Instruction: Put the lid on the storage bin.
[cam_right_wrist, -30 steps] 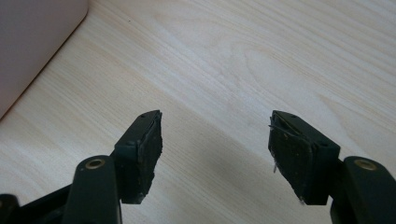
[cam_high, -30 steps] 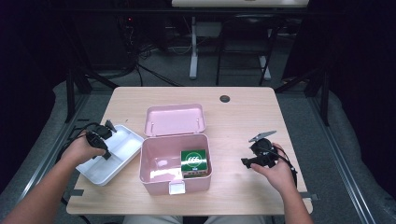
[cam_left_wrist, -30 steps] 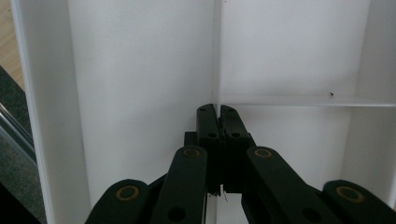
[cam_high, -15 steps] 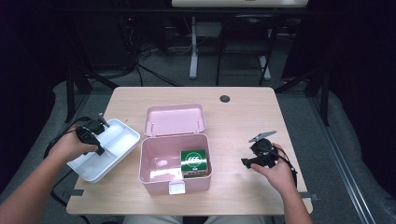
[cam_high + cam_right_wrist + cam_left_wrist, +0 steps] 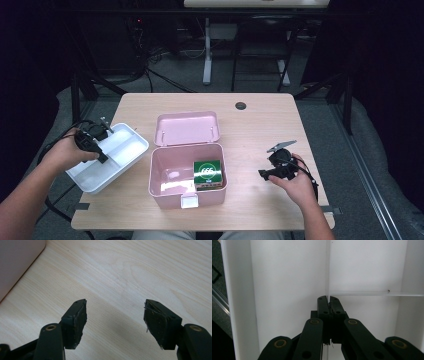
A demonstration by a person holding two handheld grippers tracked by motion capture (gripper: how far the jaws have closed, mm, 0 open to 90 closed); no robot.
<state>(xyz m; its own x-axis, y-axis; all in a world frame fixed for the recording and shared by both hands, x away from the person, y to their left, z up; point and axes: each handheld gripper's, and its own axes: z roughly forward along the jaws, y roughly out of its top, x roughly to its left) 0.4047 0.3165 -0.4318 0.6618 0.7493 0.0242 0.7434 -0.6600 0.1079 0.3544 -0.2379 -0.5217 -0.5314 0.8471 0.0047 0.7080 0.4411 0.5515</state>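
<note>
A white divided tray (image 5: 125, 147) hangs tilted over the table's left edge. My left gripper (image 5: 101, 156) is shut on its thin inner divider (image 5: 328, 267), and in the left gripper view the gripper (image 5: 328, 300) has both pads pinched on that wall. An open pink box (image 5: 165, 182) stands mid-table with its lid (image 5: 187, 127) folded back. A green carton (image 5: 208, 173) lies inside it at the right. To the right of the box my right gripper (image 5: 262, 174) rests low over bare wood. In its own view the right gripper (image 5: 115, 312) is open with nothing between the pads.
The pale wooden table (image 5: 260, 125) has a small black round cap (image 5: 241, 105) near its far edge. The pink box's corner (image 5: 17, 262) shows at the left of the right gripper view. Desk legs and cables stand on the dark floor behind.
My left gripper has risen and drifted left with the white tray in its grip, so the tray now overhangs the table's left edge more. The right gripper has stayed put.
</note>
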